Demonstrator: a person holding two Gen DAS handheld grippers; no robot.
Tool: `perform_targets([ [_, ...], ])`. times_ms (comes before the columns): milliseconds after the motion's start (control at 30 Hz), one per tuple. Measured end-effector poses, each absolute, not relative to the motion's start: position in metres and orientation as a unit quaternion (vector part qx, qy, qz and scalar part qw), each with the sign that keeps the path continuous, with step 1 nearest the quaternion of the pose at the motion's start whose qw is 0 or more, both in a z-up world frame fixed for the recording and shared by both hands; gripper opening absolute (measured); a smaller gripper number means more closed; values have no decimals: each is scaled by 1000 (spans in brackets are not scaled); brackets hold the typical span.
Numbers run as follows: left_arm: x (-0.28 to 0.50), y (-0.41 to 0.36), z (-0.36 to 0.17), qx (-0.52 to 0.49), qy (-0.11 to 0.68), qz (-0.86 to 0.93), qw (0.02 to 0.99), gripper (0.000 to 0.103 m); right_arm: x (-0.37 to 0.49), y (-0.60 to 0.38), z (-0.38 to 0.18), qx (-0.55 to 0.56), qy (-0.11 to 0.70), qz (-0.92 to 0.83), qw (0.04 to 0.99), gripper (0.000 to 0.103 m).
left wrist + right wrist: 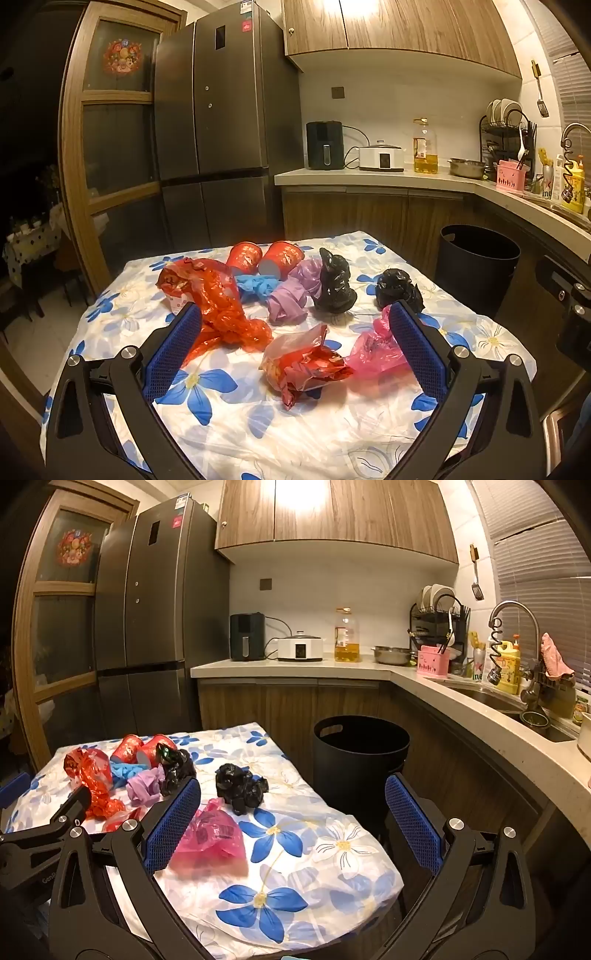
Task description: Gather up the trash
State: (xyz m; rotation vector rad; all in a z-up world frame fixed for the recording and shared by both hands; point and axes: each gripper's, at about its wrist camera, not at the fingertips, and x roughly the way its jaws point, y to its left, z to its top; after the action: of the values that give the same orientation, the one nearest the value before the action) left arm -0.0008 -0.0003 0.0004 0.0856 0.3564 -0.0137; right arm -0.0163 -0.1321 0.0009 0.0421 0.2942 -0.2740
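Note:
Several pieces of trash lie on a table with a blue-flowered cloth [221, 424]. A crumpled red wrapper [303, 365] lies between the fingers of my open, empty left gripper [295, 332]. A pink bag [373, 347] [210, 834], a long red bag [218, 306], purple bags [288, 295], a blue bag [255, 286], two black bags [334, 282] [240, 784] and two red cups [266, 256] lie beyond. My right gripper [295, 805] is open and empty above the table's right side. A black bin [360, 764] [476, 266] stands right of the table.
A kitchen counter [424, 681] with an air fryer, cooker, oil bottle, dish rack and sink runs behind and along the right. A grey fridge [218, 110] stands at the back left. The left gripper's frame [44, 834] shows at the right wrist view's left edge.

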Motion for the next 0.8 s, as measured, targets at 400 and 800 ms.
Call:
perform_targets([
  [400,-5,5,4,26,177,-13,984,98,-16,-134,2,26,146,-138,979,99],
  [800,-3,4,4,22,178,-12,984,98,-16,-134,2,27,145,-139,979,99],
])
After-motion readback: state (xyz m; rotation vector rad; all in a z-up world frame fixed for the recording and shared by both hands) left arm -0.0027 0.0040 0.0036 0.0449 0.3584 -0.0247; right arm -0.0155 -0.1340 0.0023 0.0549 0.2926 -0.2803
